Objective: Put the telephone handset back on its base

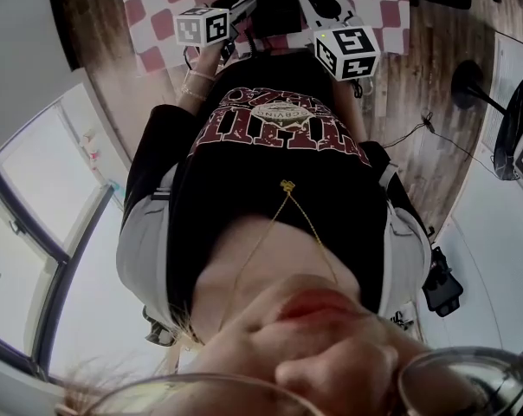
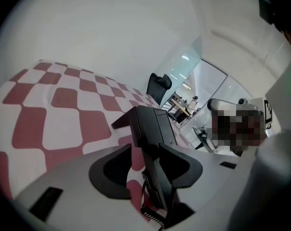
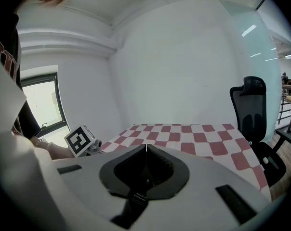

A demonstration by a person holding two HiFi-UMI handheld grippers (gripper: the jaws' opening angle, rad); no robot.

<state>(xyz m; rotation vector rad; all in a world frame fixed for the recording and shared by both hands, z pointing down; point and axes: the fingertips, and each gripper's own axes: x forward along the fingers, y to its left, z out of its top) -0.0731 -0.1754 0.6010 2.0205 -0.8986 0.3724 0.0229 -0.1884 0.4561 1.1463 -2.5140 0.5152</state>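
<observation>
The left gripper (image 2: 144, 149) stood spread around the smooth, bar-shaped black plastic handset (image 2: 154, 177), whose far end met the boxy base (image 2: 152, 121) near the checked table's (image 2: 63, 109) far edge. If not seated, it could slide off, or its coiled cord (image 2: 150, 215) could snag a jaw. The right gripper (image 3: 146, 146) was pressed together, empty.

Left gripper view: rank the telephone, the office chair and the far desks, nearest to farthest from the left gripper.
1. Black telephone: between the open jaws of the left gripper, on the checkered tablecloth.
2. Black office chair: past the tablecloth's far edge, centre.
3. Desks: behind the chair, slightly right, deep in the room.
</observation>
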